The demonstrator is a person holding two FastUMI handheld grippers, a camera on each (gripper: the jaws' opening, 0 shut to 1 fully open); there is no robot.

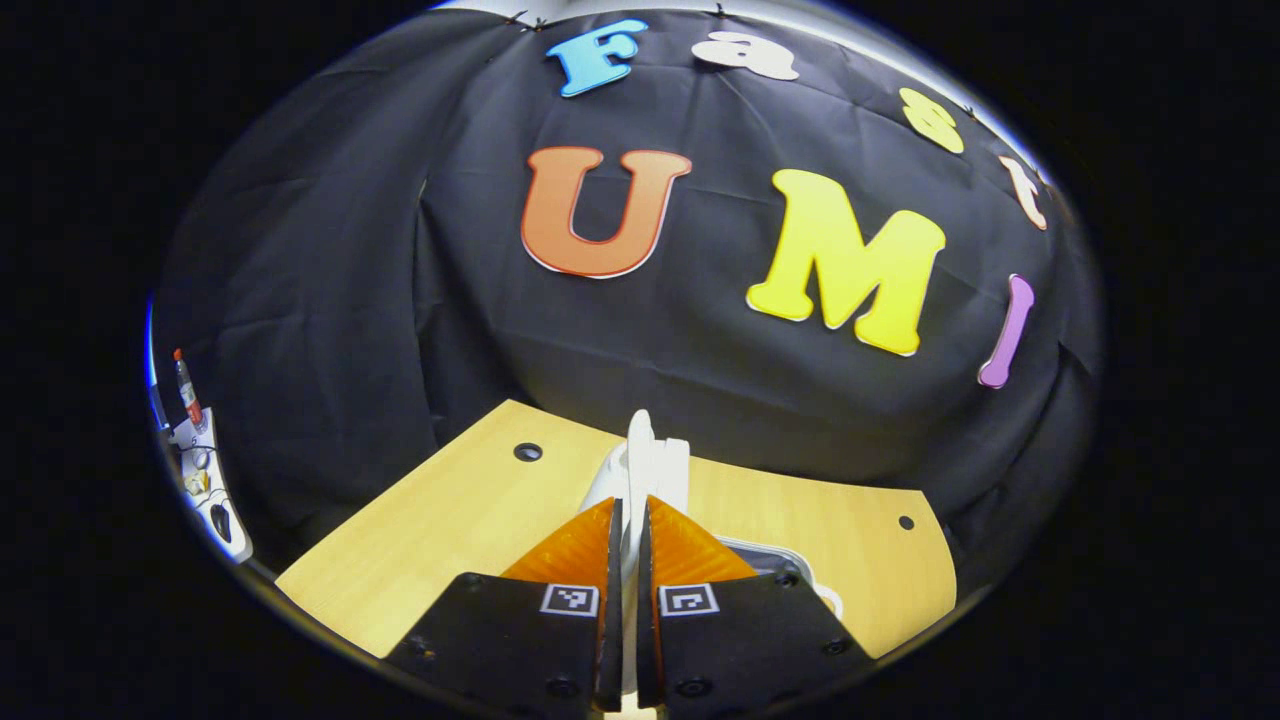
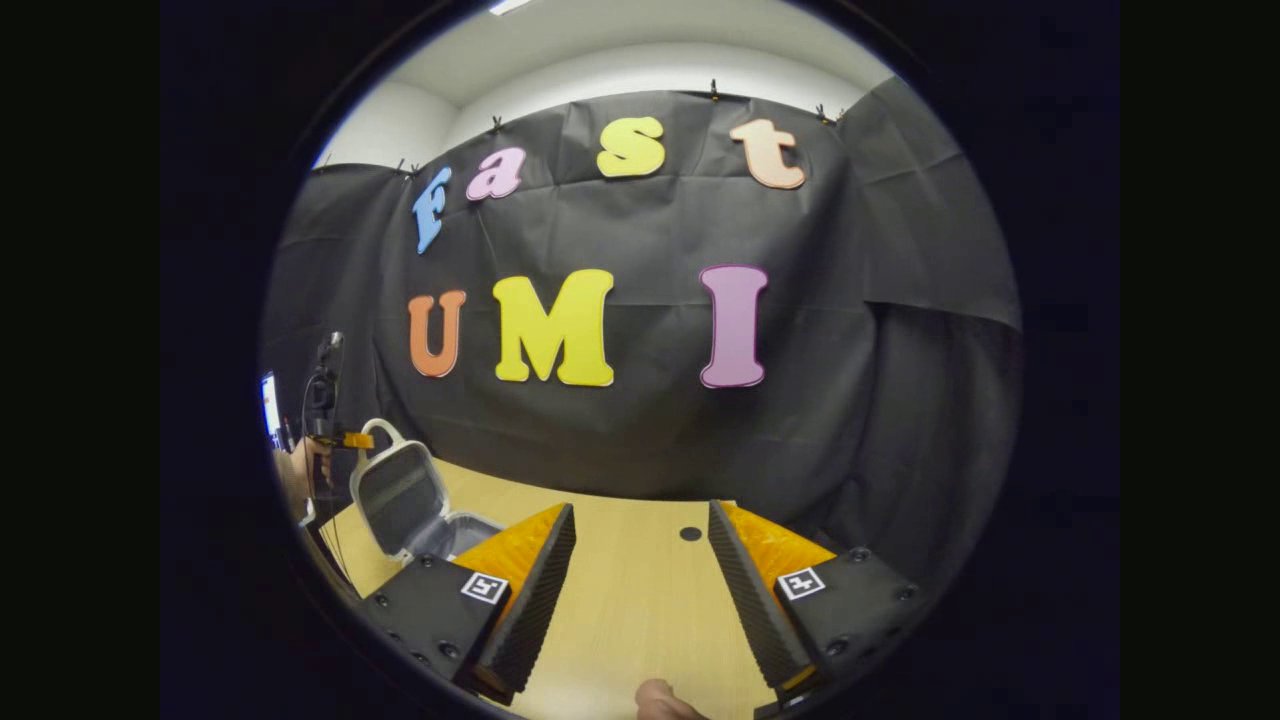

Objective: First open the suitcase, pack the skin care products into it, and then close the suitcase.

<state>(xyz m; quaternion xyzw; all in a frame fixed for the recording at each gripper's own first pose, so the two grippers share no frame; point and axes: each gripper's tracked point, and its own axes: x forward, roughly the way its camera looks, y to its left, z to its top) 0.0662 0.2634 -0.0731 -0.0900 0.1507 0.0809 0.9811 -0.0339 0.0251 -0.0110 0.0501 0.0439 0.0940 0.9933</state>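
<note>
While the suitcase lid (image 1: 640, 455) stands raised edge-on in front of my left gripper view, my left gripper (image 1: 628, 555) has its two fingers drawn narrow on that white edge, one on each side, pressing it between them. The lid rises at twelve o'clock from the fingertips, and a bit of the suitcase base (image 1: 790, 565) with its white rim shows at about four o'clock, just beside the right finger. All of it sits on the wooden table (image 1: 450, 520), which has a small dark hole (image 1: 527, 452) at about ten o'clock from the gripper.

In the right gripper view, my right gripper (image 2: 640, 545) hangs over the table (image 2: 640, 600) with its fingers spread wide and nothing between them, just bare wood and a dark hole (image 2: 690, 534) in it. The suitcase (image 2: 405, 500) lies open at about nine o'clock, well apart from these fingers: its grey-lined lid leans up and back, handle (image 2: 383, 432) on top, tray flat on the table. The other gripper (image 2: 340, 438) meets the lid's top edge there, with a hand (image 2: 298, 470) behind it. At six o'clock a fingertip (image 2: 660, 697) pokes in at the bottom edge. I cannot see any skin care products.
</note>
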